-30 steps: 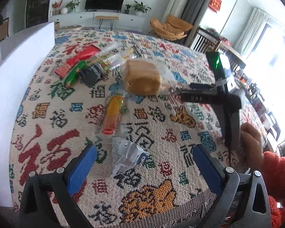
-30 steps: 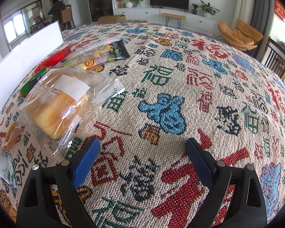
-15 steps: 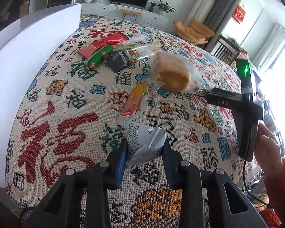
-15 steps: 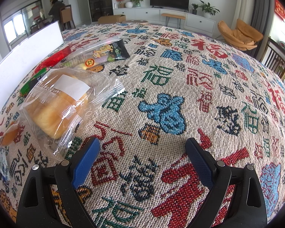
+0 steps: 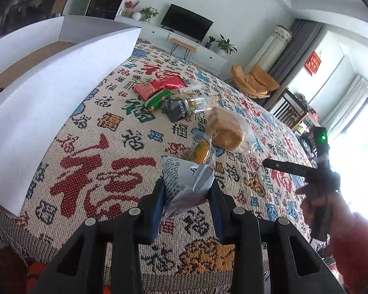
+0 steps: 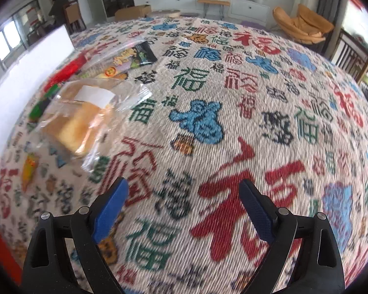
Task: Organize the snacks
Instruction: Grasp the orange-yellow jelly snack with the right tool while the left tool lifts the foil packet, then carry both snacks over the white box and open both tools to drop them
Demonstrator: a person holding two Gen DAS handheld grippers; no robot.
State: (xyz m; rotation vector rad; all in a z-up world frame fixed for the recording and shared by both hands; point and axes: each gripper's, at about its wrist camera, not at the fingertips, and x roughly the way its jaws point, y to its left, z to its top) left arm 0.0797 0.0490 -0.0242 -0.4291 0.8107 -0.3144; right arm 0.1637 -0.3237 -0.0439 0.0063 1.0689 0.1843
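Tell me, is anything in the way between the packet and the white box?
Nothing visible. The left gripper holds the packet, and only bare cloth lies between it and the box; other snacks sit farther off.

Crumpled grey-blue snack packet [image 5: 186,183] (printed text showing) sits tilted above the patterned tablecloth [image 5: 105,147].
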